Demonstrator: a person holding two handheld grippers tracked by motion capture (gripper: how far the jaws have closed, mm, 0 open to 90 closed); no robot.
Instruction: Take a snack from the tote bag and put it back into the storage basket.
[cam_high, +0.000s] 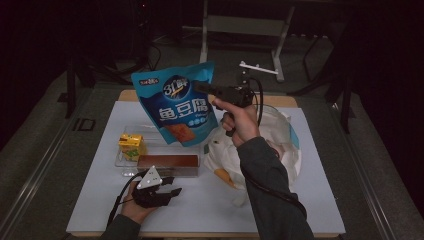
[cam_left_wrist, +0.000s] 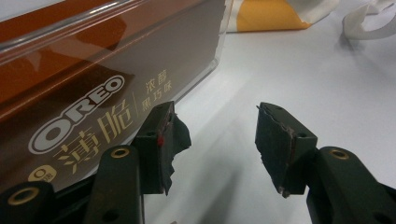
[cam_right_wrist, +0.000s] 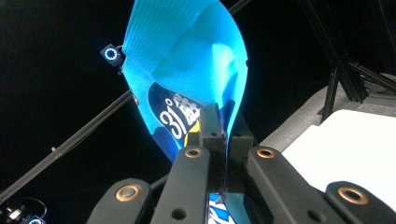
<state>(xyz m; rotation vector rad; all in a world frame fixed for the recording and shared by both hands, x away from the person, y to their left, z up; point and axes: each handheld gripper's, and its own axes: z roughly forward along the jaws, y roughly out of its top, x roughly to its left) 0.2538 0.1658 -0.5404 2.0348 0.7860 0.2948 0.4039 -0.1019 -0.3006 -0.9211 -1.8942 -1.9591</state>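
Hidden and cut-off parts

The blue snack pouch (cam_high: 177, 102) is covering part of the clear tray (cam_high: 125, 160) behind it; the Oreo box (cam_left_wrist: 93, 93) is running off the left gripper view's edge, its small print perhaps too blurred to read.

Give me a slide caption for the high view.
Right gripper lifts blue snack pouch above the clear tray.

The snack pouch (cam_high: 177, 102) is glossy blue plastic film with a ribbed seal along its top edge. The tray (cam_high: 125, 162) is clear, smooth plastic. The biscuit box (cam_left_wrist: 93, 93) is glossy brown card. The desk (cam_high: 210, 210) surface is matt white. The bag (cam_high: 280, 145) is soft white cloth.
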